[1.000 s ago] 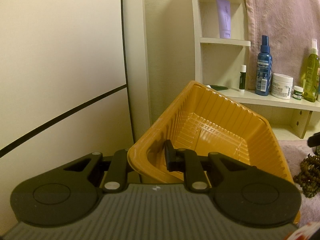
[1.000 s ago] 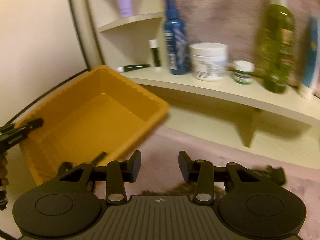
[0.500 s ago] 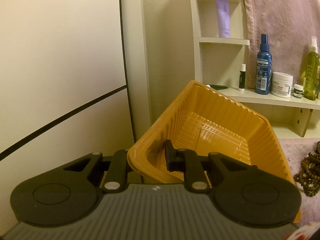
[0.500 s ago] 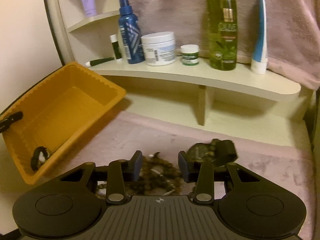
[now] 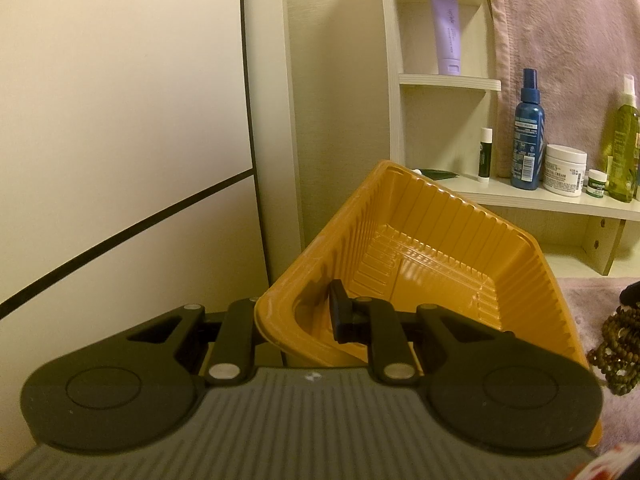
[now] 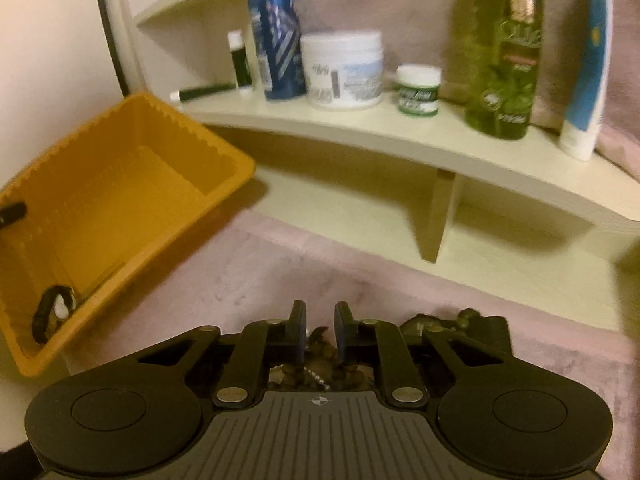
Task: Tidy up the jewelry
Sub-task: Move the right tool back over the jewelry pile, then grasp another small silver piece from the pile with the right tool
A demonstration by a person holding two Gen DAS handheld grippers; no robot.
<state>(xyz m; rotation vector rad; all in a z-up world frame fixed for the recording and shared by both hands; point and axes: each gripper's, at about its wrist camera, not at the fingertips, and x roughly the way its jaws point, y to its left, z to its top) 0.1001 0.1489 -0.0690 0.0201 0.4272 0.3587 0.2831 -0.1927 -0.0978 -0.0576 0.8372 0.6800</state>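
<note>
The left hand-held gripper (image 5: pixel 296 320) pinches the near rim of a ribbed orange plastic tray (image 5: pixel 432 248), held tilted. Brown beaded jewelry (image 5: pixel 616 356) lies at the right edge on pink cloth (image 5: pixel 580 300). Behind, a cream shelf (image 5: pixel 560 200) carries a blue spray bottle (image 5: pixel 528 136) and a white cream jar (image 5: pixel 565 170).

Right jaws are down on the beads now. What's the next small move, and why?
Probably lift the right gripper straight up a little. Its jaws have just been closing, with the brown bead strand between them, and the left gripper holds the orange tray tilted, ready to receive it.
</note>
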